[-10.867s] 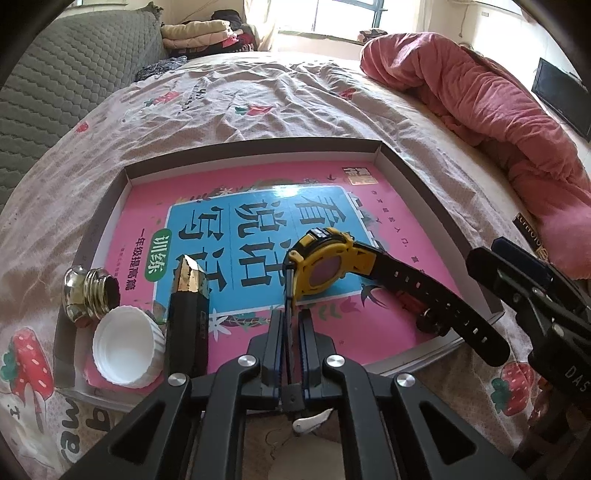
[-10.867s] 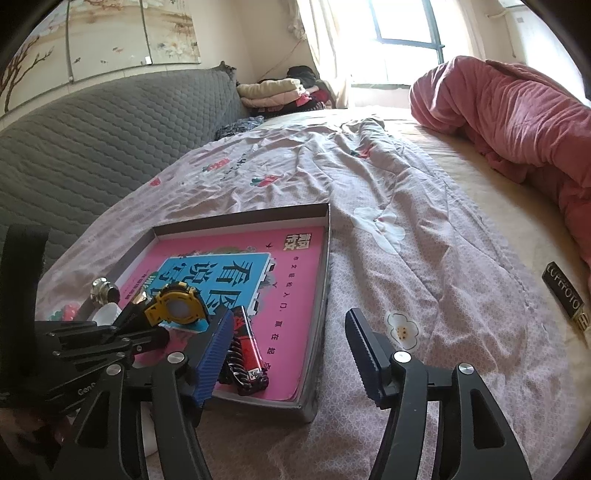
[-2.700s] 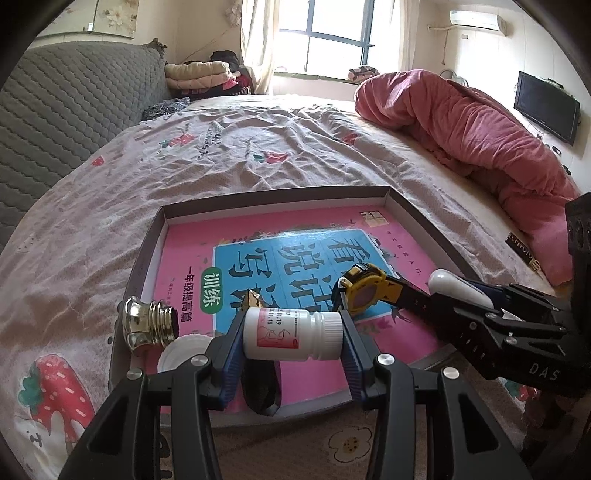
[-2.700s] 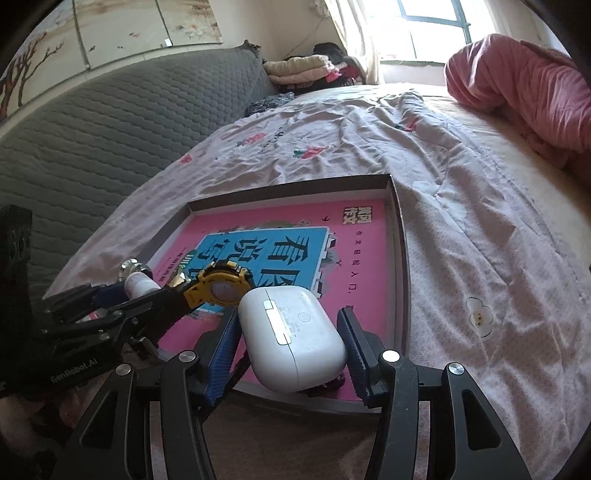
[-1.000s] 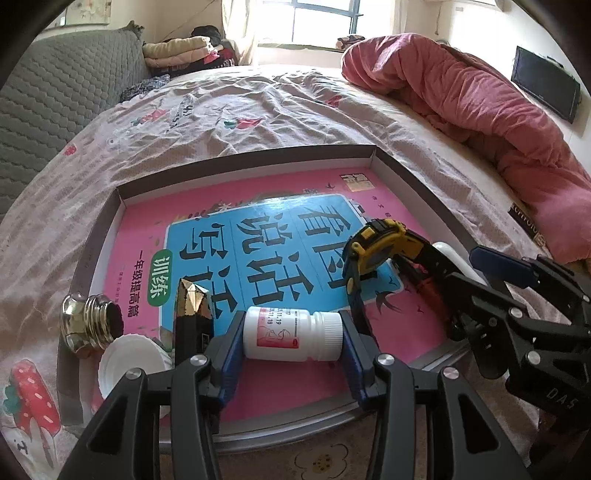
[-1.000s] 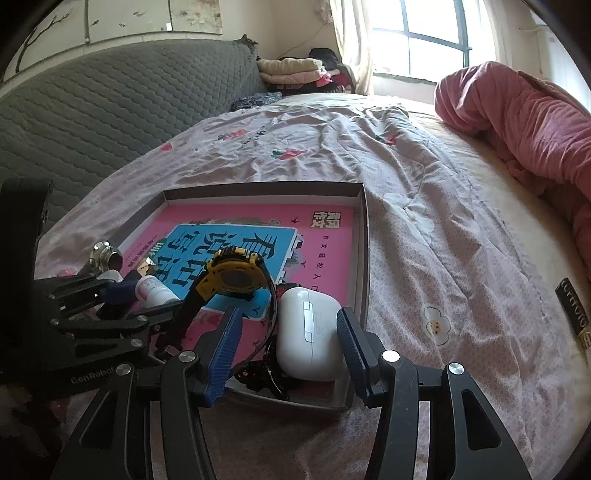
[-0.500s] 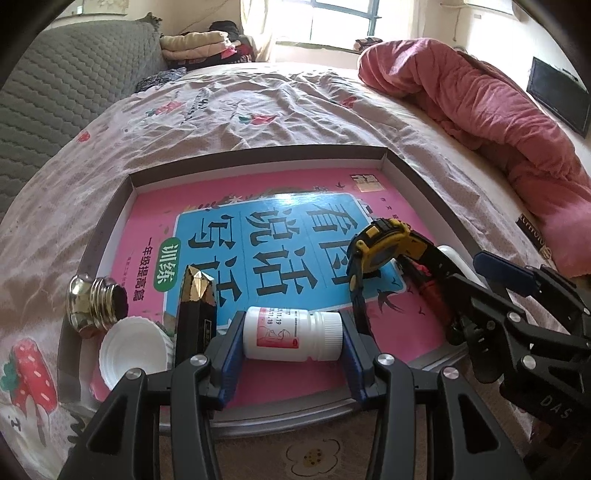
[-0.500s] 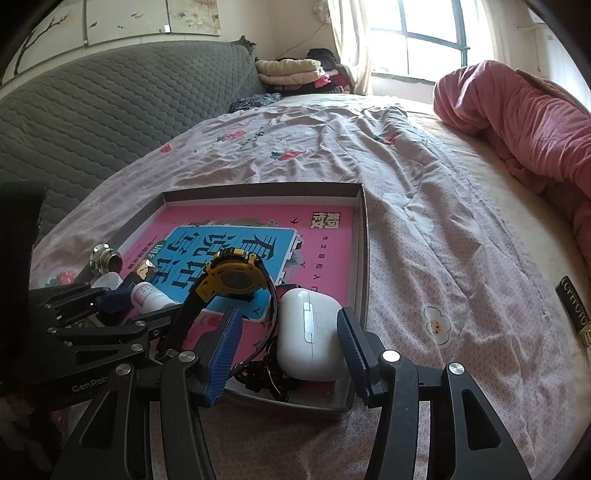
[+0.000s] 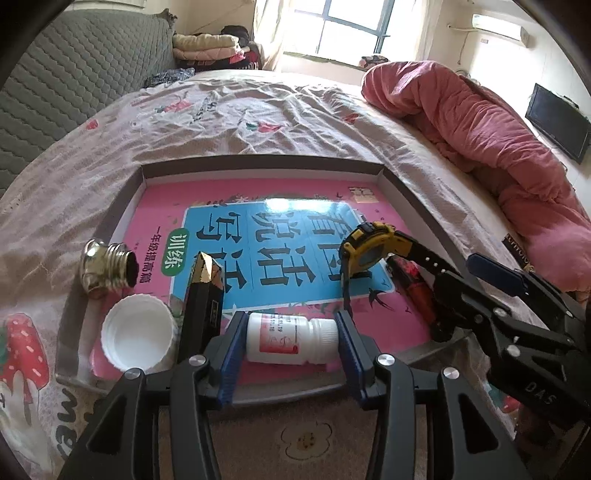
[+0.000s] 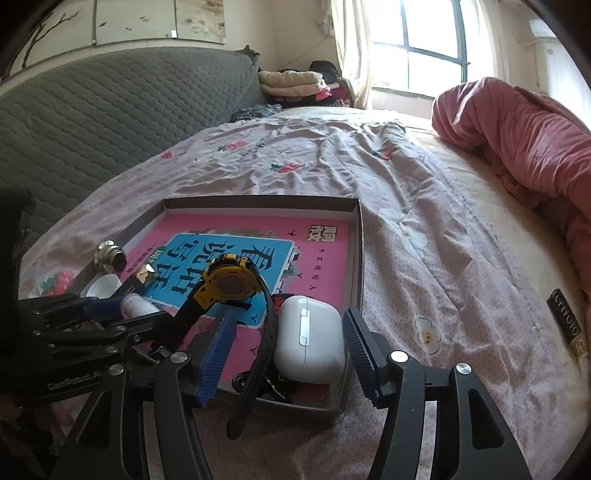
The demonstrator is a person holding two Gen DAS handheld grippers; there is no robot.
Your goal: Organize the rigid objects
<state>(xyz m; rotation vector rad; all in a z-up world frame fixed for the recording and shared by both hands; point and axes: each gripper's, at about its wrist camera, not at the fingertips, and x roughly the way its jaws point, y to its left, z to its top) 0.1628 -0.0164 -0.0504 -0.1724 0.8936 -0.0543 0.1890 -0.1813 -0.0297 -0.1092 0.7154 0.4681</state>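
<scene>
Bottle [image 9: 291, 338] lies crosswise inside the tray's [image 9: 408, 192] near edge, pinched end to end in our left claw [image 9: 290, 354]; our right claw [image 10: 284, 350] is spread around the earbud case [image 10: 308, 339].

sunlit window [image 9: 334, 27] (curtained), grey quilted headboard [image 10: 110, 107]

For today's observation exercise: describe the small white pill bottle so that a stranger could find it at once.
On the bed lies a shallow tray lined with a pink and blue book. At its near edge, the pill bottle lies on its side between the left gripper's blue fingers. Unlike the open white cap nearby, it bears a red label.
</scene>
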